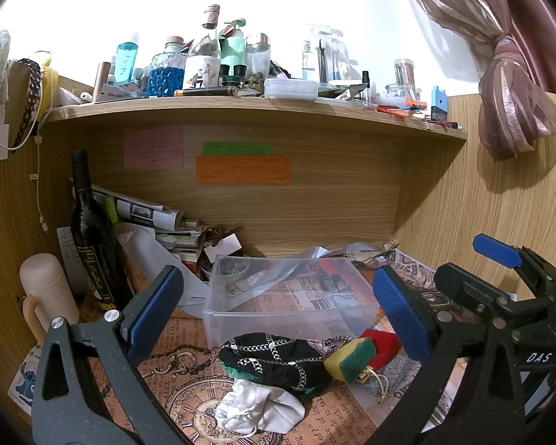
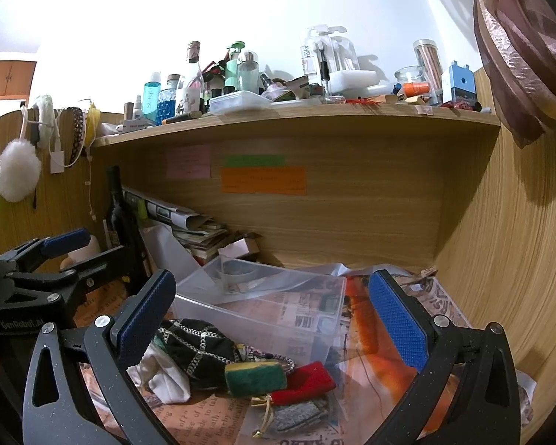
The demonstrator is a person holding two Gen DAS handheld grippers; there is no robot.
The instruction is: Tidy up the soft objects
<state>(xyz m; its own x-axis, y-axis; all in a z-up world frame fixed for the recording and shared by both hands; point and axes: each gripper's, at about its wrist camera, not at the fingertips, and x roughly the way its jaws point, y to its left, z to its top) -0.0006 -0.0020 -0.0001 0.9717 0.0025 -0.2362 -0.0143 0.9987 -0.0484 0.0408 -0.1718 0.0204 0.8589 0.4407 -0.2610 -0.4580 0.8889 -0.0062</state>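
A pile of soft things lies on the newspaper-covered desk, in front of a clear plastic box [image 1: 289, 296] [image 2: 263, 304] that stands open with nothing inside. The pile holds a black cloth with a silver chain pattern [image 1: 274, 359] [image 2: 196, 348], a white cloth [image 1: 259, 408] [image 2: 163, 374], a yellow-and-green sponge [image 1: 350, 358] [image 2: 255, 376], a red soft piece [image 1: 383, 346] [image 2: 304, 382] and a grey felt pouch [image 2: 296, 413]. My left gripper [image 1: 278, 311] hangs open above the pile, holding nothing. Just to its right, my right gripper [image 2: 270, 319] is also open and holds nothing.
A dark wine bottle [image 1: 92, 237], a pale pink flask [image 1: 46, 289] and a heap of papers [image 1: 166, 230] crowd the back left corner. A wooden shelf [image 1: 241, 109] packed with bottles hangs overhead. A wooden side wall [image 2: 500, 259] closes the right, with a tied curtain [image 1: 507, 74] above.
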